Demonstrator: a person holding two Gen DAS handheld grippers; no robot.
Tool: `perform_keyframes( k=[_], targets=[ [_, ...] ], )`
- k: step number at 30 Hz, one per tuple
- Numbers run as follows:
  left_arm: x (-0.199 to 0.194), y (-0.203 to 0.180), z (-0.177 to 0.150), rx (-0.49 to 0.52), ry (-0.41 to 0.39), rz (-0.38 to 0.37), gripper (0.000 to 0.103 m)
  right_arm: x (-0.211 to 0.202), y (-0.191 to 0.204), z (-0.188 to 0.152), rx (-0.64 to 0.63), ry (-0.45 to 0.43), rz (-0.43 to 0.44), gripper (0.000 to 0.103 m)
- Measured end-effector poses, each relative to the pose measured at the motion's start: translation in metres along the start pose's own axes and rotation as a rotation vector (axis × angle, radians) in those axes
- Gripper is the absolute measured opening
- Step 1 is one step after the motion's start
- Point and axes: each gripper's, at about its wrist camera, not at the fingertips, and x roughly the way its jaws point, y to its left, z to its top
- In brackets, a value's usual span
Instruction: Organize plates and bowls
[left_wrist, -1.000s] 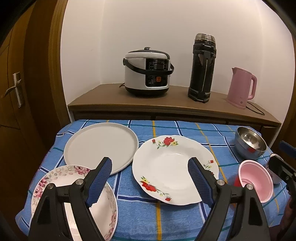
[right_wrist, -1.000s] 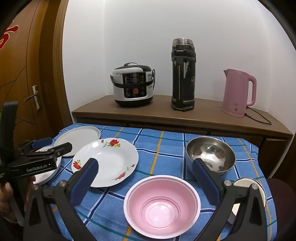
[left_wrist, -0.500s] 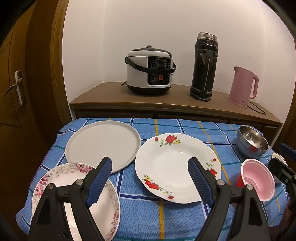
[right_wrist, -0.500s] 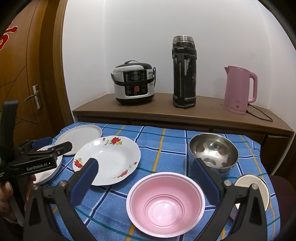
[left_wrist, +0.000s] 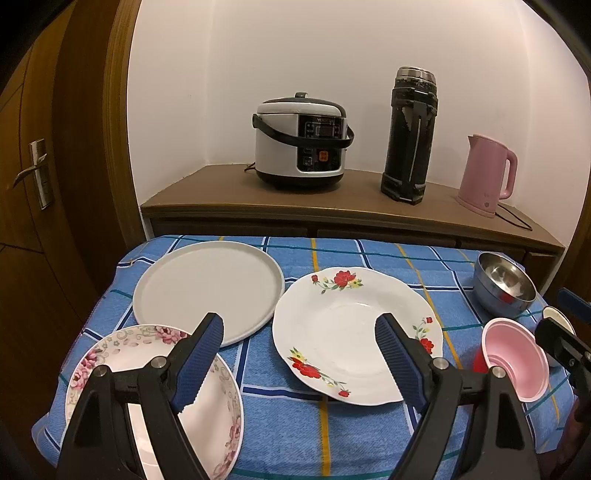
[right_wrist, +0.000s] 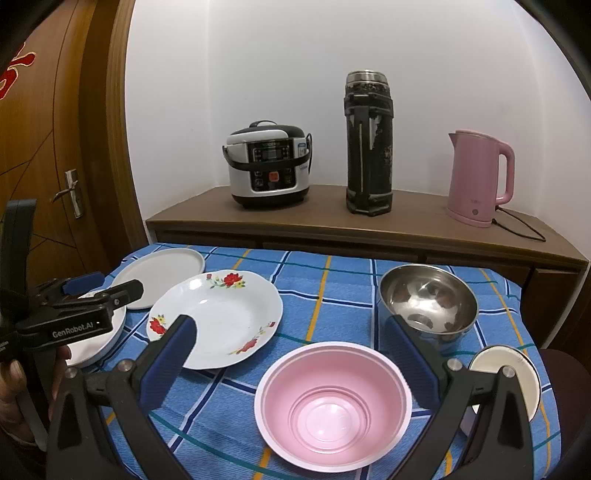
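On the blue checked tablecloth lie a plain grey plate, a white plate with red flowers and a pink-flowered plate at the near left. My left gripper is open and empty, above the near edges of the two flowered plates. In the right wrist view a pink bowl, a steel bowl and a small cream bowl sit at the right. My right gripper is open and empty, just above the pink bowl.
A wooden sideboard behind the table holds a rice cooker, a black thermos and a pink kettle. A wooden door stands at the left. The left gripper shows at the left of the right wrist view.
Both grippers have risen and drawn back a little, so the dishes sit lower in both views. Neither gripper has changed its opening. No dish has moved.
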Motion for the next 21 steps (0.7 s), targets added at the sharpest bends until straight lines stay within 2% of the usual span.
perform_keyframes(
  k=[21],
  targets=[
    [-0.0055, -0.0042, 0.0009, 0.007, -0.016, 0.001, 0.086, -0.0073, -0.0051, 0.0020, 0.018, -0.015, 0.012, 0.103]
  ],
)
